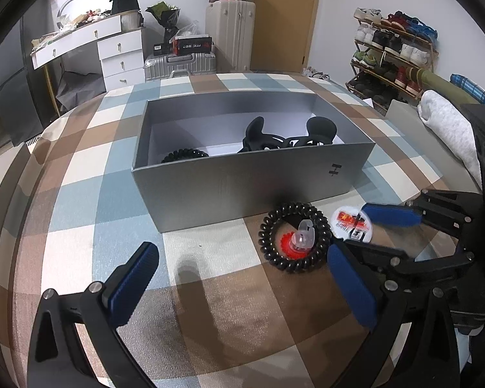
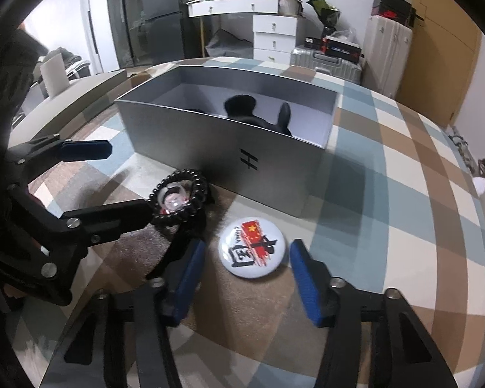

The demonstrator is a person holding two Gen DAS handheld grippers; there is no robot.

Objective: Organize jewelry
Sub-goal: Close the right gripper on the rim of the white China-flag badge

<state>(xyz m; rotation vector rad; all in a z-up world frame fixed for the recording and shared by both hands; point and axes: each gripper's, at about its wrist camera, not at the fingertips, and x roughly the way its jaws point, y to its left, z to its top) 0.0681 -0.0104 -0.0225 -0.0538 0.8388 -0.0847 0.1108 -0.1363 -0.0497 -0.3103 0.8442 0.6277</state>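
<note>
The round badge (image 2: 253, 248) lies flat on the checked cloth (image 2: 404, 194), just in front of the grey box (image 2: 210, 148), directly between the right gripper's (image 2: 247, 271) unclosed pads, not touched. The right hand is nearer. The left gripper (image 1: 242, 287), wide open, hovers beside the black coil hair tie (image 1: 296, 237), left of the badge, clear of the approach.

- Checked cloth (image 1: 80, 194) in blue, brown, cream covers the table.
- Past table's far edge, left: white dresser w/ drawers (image 1: 119, 55), clutter on top.
- Silver suitcase (image 1: 181, 64) lying flat by dresser, boxes on it.
- Tall white suitcase (image 1: 231, 35) upright behind, shoeboxes stacked on top.
- Wooden door (image 1: 287, 19) beside it.
- Shoe rack (image 1: 394, 51) off far-right corner, full of shoes.
- Rolled white towel (image 1: 449, 129) near right edge.
</note>
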